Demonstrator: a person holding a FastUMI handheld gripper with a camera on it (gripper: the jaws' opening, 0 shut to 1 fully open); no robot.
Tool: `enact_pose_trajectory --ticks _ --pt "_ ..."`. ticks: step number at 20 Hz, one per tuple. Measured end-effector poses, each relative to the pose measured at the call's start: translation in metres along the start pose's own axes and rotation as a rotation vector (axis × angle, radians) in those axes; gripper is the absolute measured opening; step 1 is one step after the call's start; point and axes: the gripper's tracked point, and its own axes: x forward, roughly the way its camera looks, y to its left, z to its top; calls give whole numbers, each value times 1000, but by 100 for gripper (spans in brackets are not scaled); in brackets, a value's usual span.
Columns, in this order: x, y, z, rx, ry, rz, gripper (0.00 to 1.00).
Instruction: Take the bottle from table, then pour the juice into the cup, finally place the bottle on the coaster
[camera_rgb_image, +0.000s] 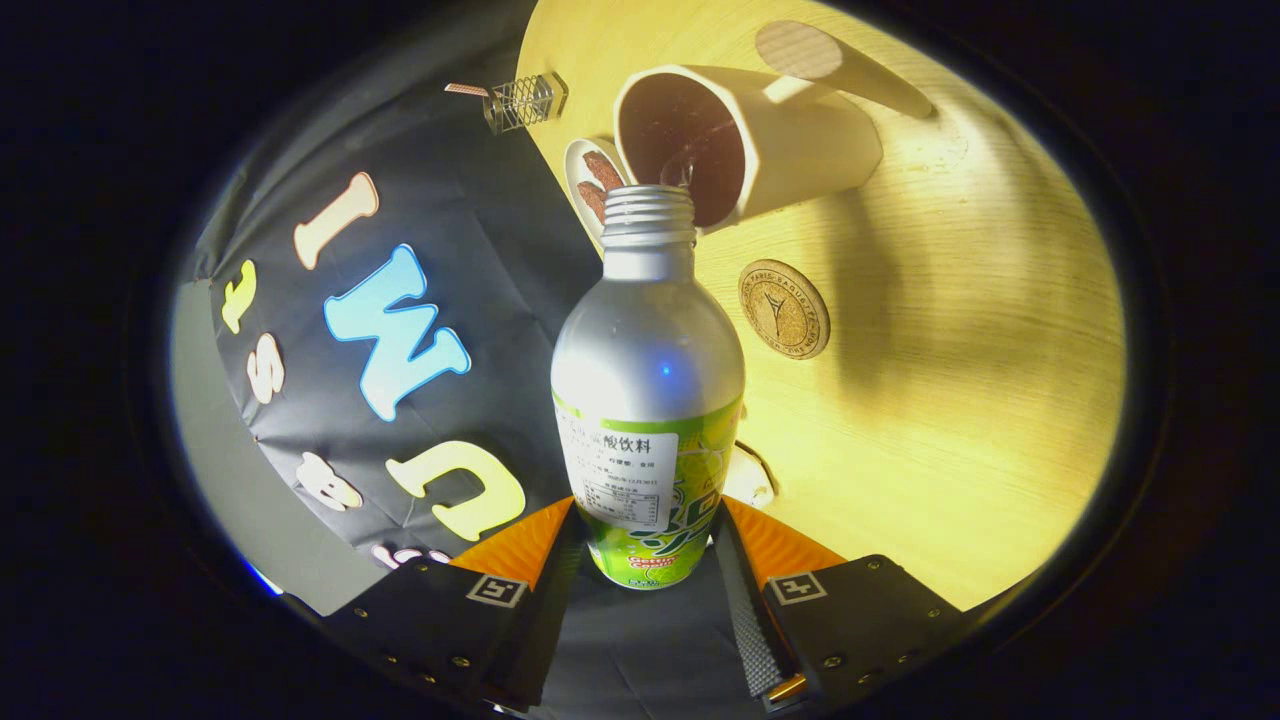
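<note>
Wooden table (950, 400) fills the right of frame. My gripper (648, 560) clamps the bottle (648, 400) at centre, its open mouth at the cup (740, 140) up top; coaster (784, 308) sits right of the bottle.

I'm in a staged recording booth: creased black cloth wall (480, 260) right behind a pale wood-grain desk (960, 400), where a round cork coaster (784, 308) and small white snack dish (592, 185) sit like props.
</note>
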Motion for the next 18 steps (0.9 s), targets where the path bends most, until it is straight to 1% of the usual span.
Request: enact_pose_trajectory --ticks 4,18 --pt "0 7 0 24 2 13 73" --pt "-2 14 -4 79 10 14 73"
